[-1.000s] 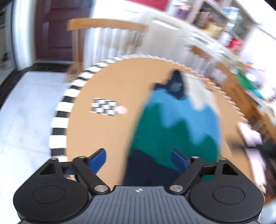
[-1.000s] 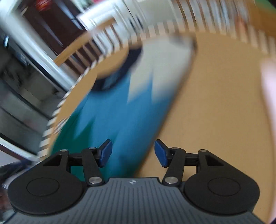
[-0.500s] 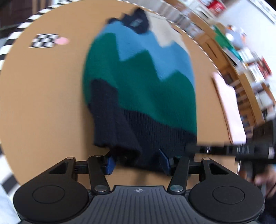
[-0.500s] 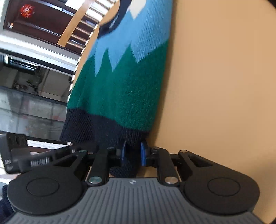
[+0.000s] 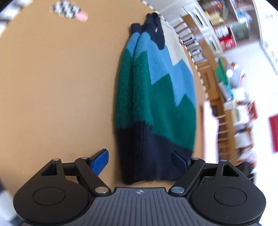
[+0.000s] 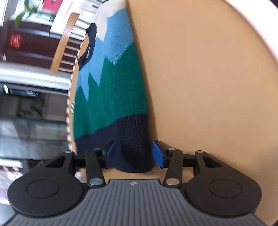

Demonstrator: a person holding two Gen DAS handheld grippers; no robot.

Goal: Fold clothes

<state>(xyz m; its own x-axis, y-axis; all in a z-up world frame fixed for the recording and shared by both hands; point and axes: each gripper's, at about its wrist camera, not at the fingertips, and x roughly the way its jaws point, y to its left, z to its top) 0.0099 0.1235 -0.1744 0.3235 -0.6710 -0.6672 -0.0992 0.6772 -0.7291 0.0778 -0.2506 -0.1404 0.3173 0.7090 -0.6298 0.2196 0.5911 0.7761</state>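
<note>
A knitted sweater (image 5: 156, 97) with navy hem, green, blue and cream zigzag bands lies lengthwise on the round tan table (image 5: 52, 87), its collar at the far end. My left gripper (image 5: 139, 156) hovers at the navy hem, jaws opening; the hem lies between the blue pads (image 5: 100, 160), which do not press on it. In the right wrist view the same sweater (image 6: 118, 83) runs away from my right gripper (image 6: 134, 148), whose jaws are also opening. The hem's right corner sits between its pads (image 6: 158, 153) with a small gap on the right side.
A checkered marker (image 5: 65, 8) with a pink spot lies at the table's far left. A pale pink folded item (image 5: 210, 128) rests near the right rim. Bookshelves (image 5: 231, 34) stand beyond it. A wooden chair (image 6: 63, 41) stands behind the table (image 6: 208, 87).
Half a second ago both grippers were shut on the navy hem; now both have spread and let it go. The sweater lies flat on the table, viewed from lower and nearer.
</note>
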